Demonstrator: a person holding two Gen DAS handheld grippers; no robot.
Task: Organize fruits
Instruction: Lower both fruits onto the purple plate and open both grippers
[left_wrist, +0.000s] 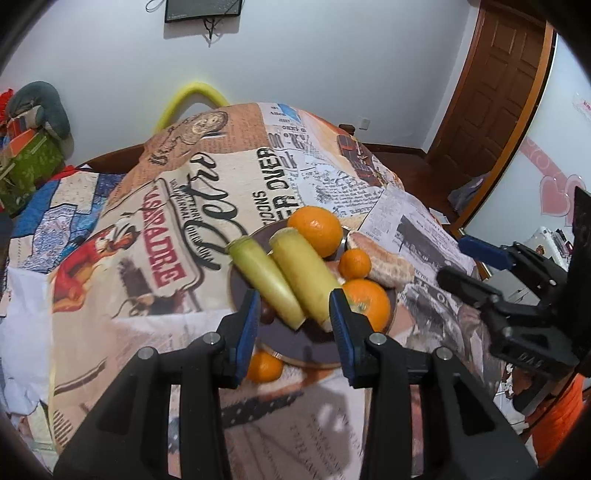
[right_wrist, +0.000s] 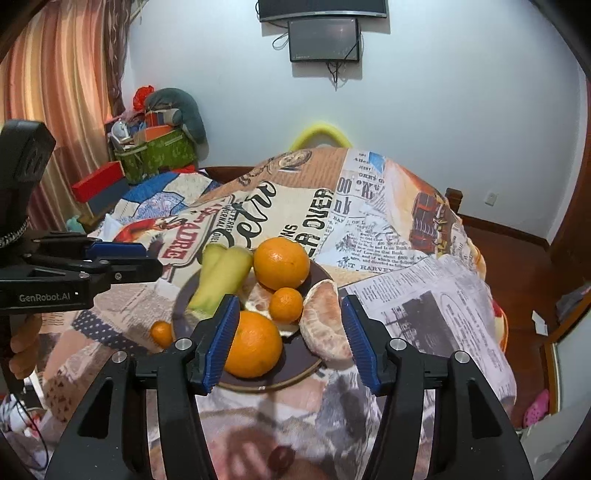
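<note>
- Orange fruit and two bananas (left_wrist: 284, 277) crowd the dark plate (right_wrist: 317, 273); one small orange (left_wrist: 264, 365) lies off it on the table (left_wrist: 122, 229).
- Left hand-held gripper (left_wrist: 293, 314) and right hand-held gripper (right_wrist: 288, 332) are both released, empty; approach the stray orange low, squeeze gently.

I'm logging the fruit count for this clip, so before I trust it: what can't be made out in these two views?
- Small orange beside the plate: left wrist view, partly behind the left gripper's blue pad.
- Dark round item on the plate: left wrist view, mostly hidden by the same pad; unidentifiable.
- Banana ends: right wrist view, near ends blurred.
- Dark object on the cloth: right wrist view, blurred.
</note>
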